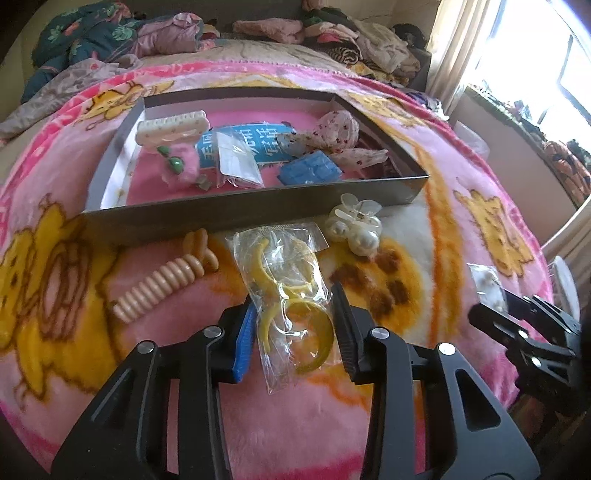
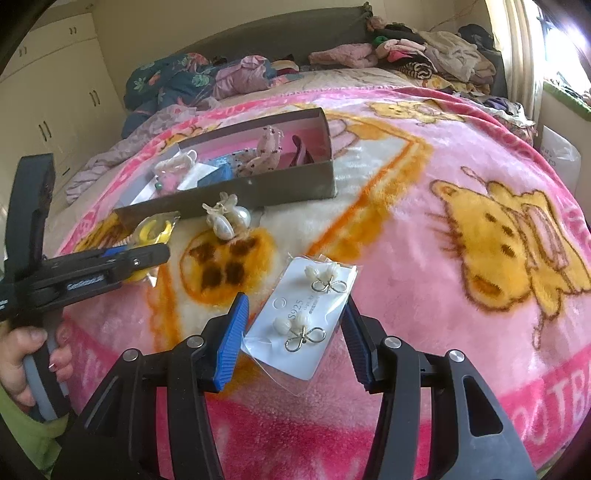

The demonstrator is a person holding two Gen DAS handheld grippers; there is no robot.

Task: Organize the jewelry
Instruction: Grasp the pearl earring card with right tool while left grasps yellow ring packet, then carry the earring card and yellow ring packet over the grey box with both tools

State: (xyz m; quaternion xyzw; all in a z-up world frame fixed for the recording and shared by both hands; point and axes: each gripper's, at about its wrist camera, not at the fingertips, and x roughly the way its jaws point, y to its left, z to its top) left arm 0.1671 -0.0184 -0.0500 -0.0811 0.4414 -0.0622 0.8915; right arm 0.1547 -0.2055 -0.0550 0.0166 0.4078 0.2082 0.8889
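A clear bag of yellow rings (image 1: 291,295) lies on the pink blanket, between the open fingers of my left gripper (image 1: 293,325). A white card of pearl earrings in a clear bag (image 2: 306,317) lies between the open fingers of my right gripper (image 2: 295,332). A grey shallow box (image 1: 236,212) beyond holds several hair clips and packets. A pearl claw clip (image 1: 356,225) and a peach spiral hair tie (image 1: 166,280) lie just in front of the box. The left gripper also shows in the right wrist view (image 2: 110,266), over the yellow bag (image 2: 155,227).
The pink cartoon blanket (image 2: 443,229) covers the bed. Piled clothes (image 1: 351,33) lie at the far end. A window (image 1: 535,74) is at the right, wardrobes (image 2: 55,92) at the left. The right gripper (image 1: 524,325) shows at the left wrist view's right edge.
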